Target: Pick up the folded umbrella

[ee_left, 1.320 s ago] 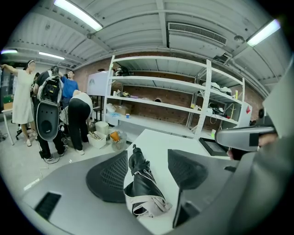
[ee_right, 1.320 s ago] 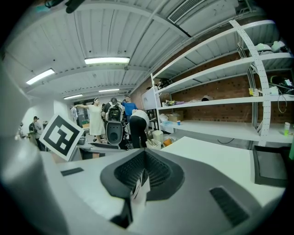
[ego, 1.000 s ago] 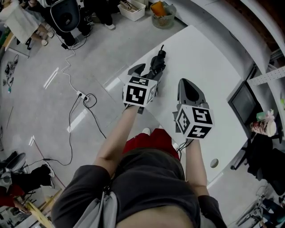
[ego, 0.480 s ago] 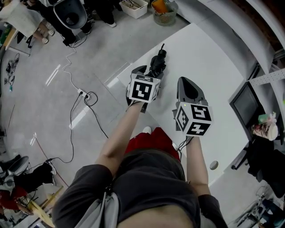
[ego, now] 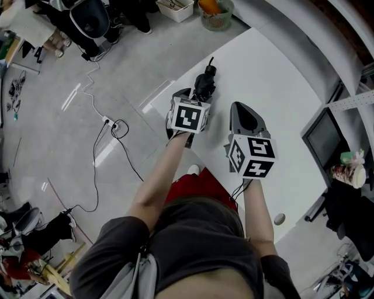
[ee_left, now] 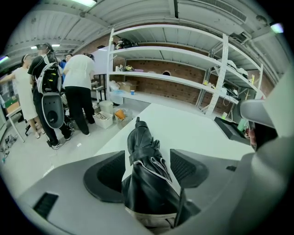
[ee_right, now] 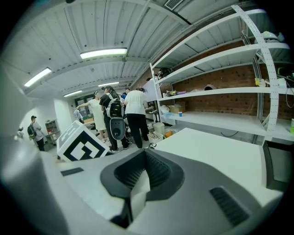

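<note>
The folded black umbrella lies near the left corner of the white table, with its tip pointing away from me. My left gripper holds the near end. In the left gripper view the umbrella fills the gap and the left gripper has a jaw pressed against each side. I cannot tell whether it is off the table. My right gripper hovers over the table to the right of the umbrella. In its own view the right gripper is shut, pads touching, with nothing between them.
The table's left edge drops to the floor, where cables and a power strip lie. A basket and a white crate stand on the floor beyond. A dark monitor sits at the right. People stand by the shelves.
The left gripper has edged slightly forward and to the right along the umbrella. The right gripper has stayed almost where it was.
</note>
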### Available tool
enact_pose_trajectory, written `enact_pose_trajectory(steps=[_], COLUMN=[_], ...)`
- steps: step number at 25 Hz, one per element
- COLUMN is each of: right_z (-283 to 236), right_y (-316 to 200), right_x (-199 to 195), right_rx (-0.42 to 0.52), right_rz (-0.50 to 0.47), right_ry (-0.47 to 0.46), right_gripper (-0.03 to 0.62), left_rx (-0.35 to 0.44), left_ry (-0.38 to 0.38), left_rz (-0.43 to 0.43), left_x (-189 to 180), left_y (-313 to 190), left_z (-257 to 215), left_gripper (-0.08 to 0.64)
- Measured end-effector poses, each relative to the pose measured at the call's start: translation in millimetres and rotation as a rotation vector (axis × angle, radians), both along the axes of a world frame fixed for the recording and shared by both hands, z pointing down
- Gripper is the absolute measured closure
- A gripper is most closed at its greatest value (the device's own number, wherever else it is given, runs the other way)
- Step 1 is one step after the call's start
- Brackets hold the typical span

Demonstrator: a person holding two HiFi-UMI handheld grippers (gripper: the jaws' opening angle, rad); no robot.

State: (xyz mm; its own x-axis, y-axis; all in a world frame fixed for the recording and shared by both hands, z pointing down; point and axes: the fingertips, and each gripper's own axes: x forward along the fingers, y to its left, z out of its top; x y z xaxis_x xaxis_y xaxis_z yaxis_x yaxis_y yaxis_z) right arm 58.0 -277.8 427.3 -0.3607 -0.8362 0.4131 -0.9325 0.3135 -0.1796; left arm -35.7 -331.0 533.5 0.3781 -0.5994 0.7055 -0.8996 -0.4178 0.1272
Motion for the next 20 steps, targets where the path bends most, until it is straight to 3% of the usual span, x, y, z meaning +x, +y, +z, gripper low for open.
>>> enact_pose_trajectory(steps=[7, 20], right_z=[7.6, 21.4], right_y=[-8.3, -17.5], right_x=[-0.8, 2.4], right_rx=[-0.021, -0.052], right_rz=[-0.013, -0.030], right_ry=[-0.002, -0.014], right_gripper=[0.574, 0.574], left_rx=[-0.017, -0.119], left_ry=[-0.029, -0.079], left_rz=[-0.006, -0.002], left_x=[-2.8, 3.9], left_y=[-9.6, -9.6], left_z=[13.4, 34.5], left_gripper=[0.265, 0.265])
